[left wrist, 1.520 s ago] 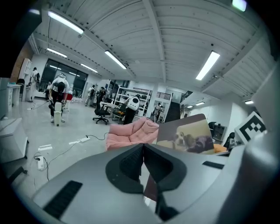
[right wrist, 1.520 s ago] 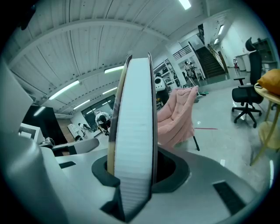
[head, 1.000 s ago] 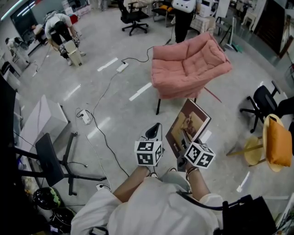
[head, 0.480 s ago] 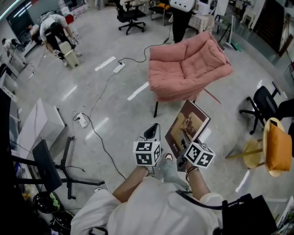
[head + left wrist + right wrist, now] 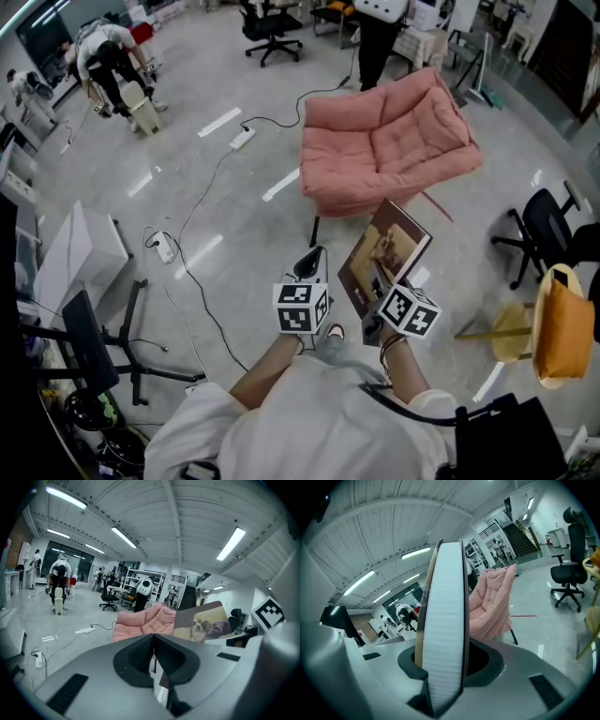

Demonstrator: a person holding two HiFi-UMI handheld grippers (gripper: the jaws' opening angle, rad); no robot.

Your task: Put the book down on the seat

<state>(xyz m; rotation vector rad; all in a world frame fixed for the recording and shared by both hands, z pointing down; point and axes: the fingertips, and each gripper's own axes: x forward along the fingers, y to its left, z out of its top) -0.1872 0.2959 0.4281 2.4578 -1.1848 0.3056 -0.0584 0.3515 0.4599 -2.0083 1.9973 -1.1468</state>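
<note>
A hardcover book (image 5: 385, 255) with a dog picture on its cover stands tilted in my right gripper (image 5: 379, 285), which is shut on its lower edge. In the right gripper view the book's white page block (image 5: 446, 634) fills the gap between the jaws. My left gripper (image 5: 313, 263) hangs just left of the book, shut and holding nothing, its jaws meeting at the tip (image 5: 153, 637). The pink cushioned chair (image 5: 380, 145) stands on the floor ahead of both grippers, its seat bare. From the left gripper view the book (image 5: 202, 623) shows to the right of the chair (image 5: 140, 623).
A power strip (image 5: 249, 137) and black cable lie left of the chair. A white box (image 5: 80, 248) and a black chair base (image 5: 103, 337) are at left. At right stand a black office chair (image 5: 548, 230) and a stool with an orange cushion (image 5: 559, 314). A person (image 5: 105, 52) bends over far left.
The view has drifted a little toward the pink chair, and the feet below have shifted. Both grippers and the book keep the same pose.
</note>
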